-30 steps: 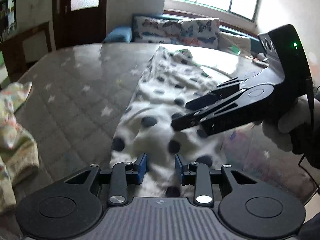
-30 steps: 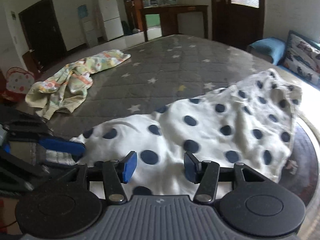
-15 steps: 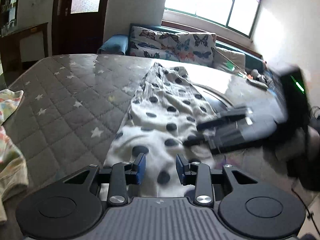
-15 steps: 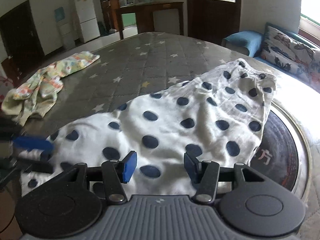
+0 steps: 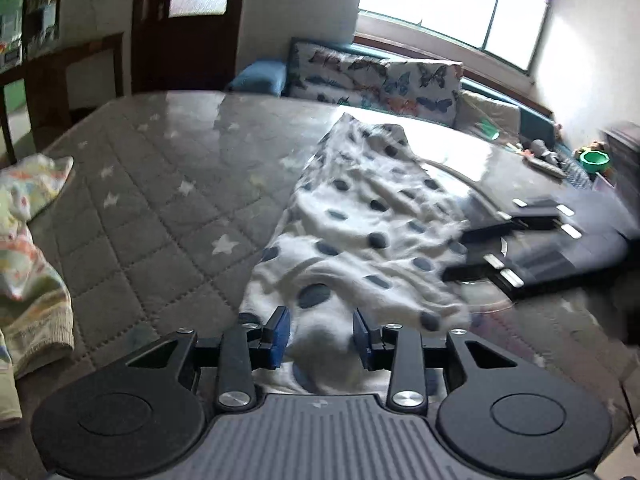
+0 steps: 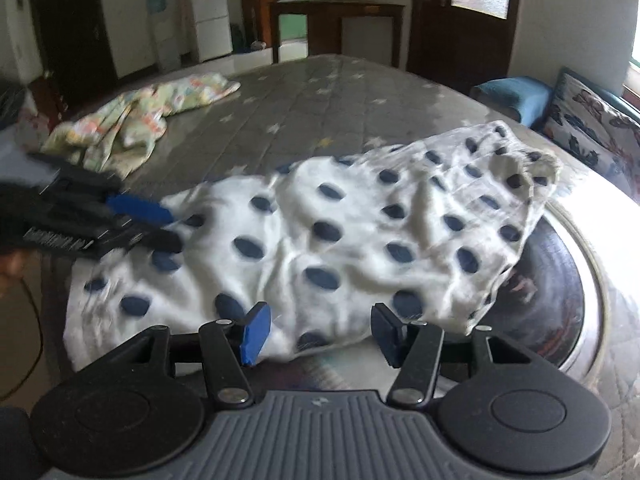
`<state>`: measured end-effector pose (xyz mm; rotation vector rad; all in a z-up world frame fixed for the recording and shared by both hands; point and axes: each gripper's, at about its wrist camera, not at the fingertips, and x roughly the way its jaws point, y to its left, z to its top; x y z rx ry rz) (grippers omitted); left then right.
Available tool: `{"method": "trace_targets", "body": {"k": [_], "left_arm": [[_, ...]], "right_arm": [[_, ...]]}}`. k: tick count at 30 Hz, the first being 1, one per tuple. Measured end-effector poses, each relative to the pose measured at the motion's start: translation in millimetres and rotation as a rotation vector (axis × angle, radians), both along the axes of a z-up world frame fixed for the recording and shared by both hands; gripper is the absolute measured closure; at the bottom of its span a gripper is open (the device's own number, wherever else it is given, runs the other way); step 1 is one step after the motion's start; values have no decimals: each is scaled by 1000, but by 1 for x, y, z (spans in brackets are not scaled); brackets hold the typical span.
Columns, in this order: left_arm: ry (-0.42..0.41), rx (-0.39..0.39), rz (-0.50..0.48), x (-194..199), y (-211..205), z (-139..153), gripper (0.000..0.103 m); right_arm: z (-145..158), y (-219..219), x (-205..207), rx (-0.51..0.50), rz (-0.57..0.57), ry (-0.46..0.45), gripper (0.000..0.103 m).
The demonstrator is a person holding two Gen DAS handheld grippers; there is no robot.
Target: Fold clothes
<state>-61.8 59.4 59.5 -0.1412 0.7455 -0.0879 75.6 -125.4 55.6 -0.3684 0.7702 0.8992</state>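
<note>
Since a sec ago your right gripper (image 5: pixel 532 240) has pulled back toward the right edge of the mattress (image 5: pixel 160 208), and the polka-dot garment (image 6: pixel 340 240) has bunched into ridges where it lay flatter. Garment now runs from the near edge, between both claws, out toward the far right corner, partly over a dark round disc (image 6: pixel 560 280) at the right edge. Your left gripper (image 5: pixel 320 336) has its jaws part open w/ a hump of cloth rising between the pads; can't tell if they pinch it. Right jaws stand wide apart, nothing held, hem just ahead of them. Risks, as I judge: close left now and you grab a doubled ridge, not a single edge, so the fold goes crooked. Thin cloth may slide on the glossy disc and drag off the right edge. Frames are blurred, so you're moving fast; slow down before closing. Floral cloth (image 6: pixel 140 124) at the far left edge is well apart, no snag.
</note>
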Motion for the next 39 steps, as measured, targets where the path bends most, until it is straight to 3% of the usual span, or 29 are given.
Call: {"method": "trace_targets", "body": {"k": [8, 22, 28, 34, 39], "left_arm": [[12, 8, -141, -15, -29, -7, 62], [42, -72, -160, -14, -12, -26, 59], [51, -60, -166, -14, -13, -19, 58], [-43, -37, -111, -11, -1, -1, 55], [48, -56, -27, -8, 18, -19, 55]], "right_arm": [[-1, 17, 80, 17, -108, -15, 46], [-29, 39, 229, 5, -321, -8, 46], [-29, 44, 255, 23, -378, -29, 45], [-14, 51, 246, 38, -318, -30, 45], [-19, 76, 246, -1, -291, -32, 45]]}}
